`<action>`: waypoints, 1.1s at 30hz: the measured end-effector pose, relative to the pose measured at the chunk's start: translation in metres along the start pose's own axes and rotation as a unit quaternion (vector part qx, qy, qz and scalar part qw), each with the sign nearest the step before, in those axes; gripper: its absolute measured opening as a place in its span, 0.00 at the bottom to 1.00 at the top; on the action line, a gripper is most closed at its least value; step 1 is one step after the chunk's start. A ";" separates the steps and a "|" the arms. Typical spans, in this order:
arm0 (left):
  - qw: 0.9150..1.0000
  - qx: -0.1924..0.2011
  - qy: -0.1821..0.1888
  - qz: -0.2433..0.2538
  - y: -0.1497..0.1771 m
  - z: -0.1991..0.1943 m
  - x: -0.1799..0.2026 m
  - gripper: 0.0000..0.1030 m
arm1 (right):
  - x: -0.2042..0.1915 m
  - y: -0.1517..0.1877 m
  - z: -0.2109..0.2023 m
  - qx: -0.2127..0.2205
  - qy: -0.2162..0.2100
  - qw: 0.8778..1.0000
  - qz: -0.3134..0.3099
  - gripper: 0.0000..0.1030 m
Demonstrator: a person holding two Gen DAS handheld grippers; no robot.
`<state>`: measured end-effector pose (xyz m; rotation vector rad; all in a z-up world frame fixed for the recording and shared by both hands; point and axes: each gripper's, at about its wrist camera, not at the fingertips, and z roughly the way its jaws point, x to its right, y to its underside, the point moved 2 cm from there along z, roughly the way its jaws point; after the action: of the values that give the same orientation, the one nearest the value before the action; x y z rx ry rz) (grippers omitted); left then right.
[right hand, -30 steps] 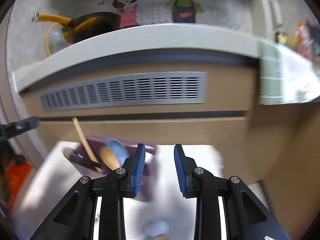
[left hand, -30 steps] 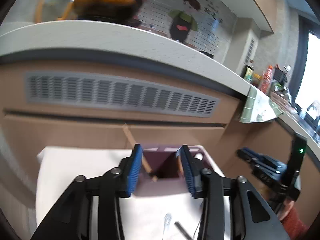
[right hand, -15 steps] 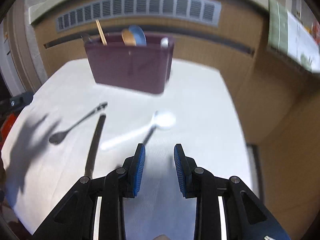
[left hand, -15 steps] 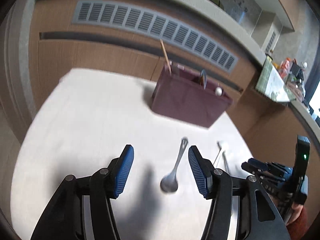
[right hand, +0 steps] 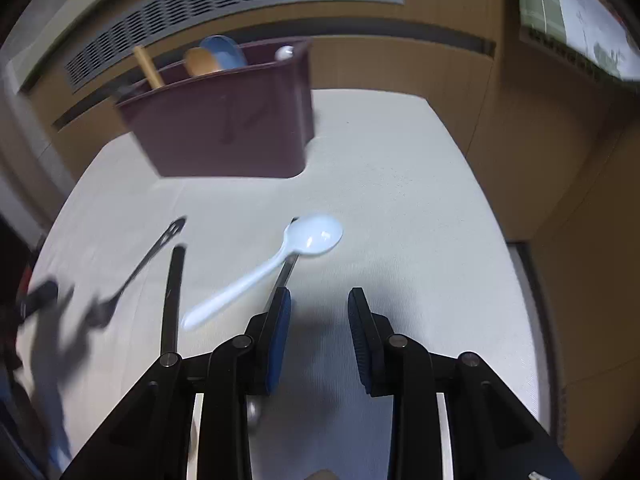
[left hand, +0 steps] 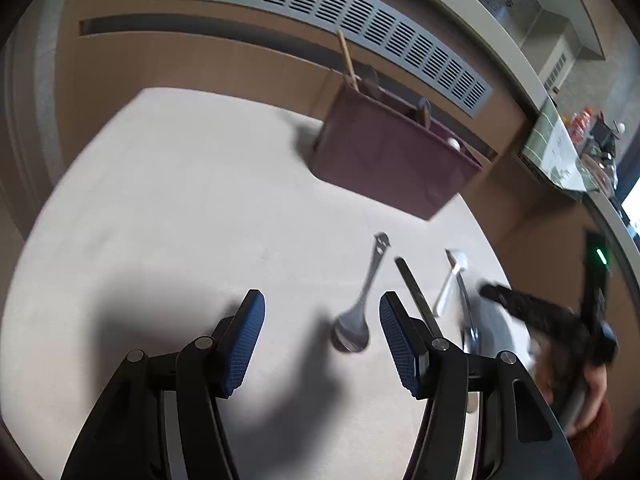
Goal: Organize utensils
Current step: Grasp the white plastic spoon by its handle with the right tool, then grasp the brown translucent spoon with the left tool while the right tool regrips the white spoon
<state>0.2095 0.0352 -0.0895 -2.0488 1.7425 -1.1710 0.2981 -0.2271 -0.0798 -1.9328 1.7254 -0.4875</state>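
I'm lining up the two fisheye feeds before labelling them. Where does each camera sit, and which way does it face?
Left wrist: on the left gripper, looking down across the white table at the metal spoon; its open blue fingers show, and the right gripper at far right.
Right wrist: on the right gripper, facing the white plastic spoon; its open fingers show.
Shared: maroon utensil holder, metal spoon, table.

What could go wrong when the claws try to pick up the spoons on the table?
The white spoon lies across a metal utensil, so the open right claw might grab both or knock one away. The metal spoon lies flat on the table and could slip from the open left claw. The purple bin already looks crowded.
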 end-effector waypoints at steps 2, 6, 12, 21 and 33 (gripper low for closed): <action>1.000 0.000 0.002 0.004 0.002 -0.001 0.002 0.59 | 0.005 -0.010 0.013 -0.016 -0.020 0.999 0.034 0.27; 1.000 -0.001 0.004 0.003 0.002 -0.001 -0.001 0.59 | 0.007 -0.022 0.028 -0.016 -0.061 0.994 0.093 0.28; 1.000 0.011 -0.001 0.002 0.000 -0.004 -0.008 0.59 | -0.019 -0.037 0.047 0.005 -0.032 0.998 0.048 0.30; 0.998 -0.015 0.010 0.064 0.014 0.006 0.009 0.59 | -0.052 -0.032 0.046 0.012 0.040 0.995 -0.091 0.30; 0.990 -0.049 -0.034 0.125 0.023 0.033 0.037 0.59 | -0.014 0.018 -0.028 0.062 0.015 0.991 -0.120 0.30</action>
<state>0.2142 -0.0159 -0.1101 -1.8300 1.9872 -0.9473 0.2658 -0.2176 -0.0668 -2.0601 1.4486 -0.6967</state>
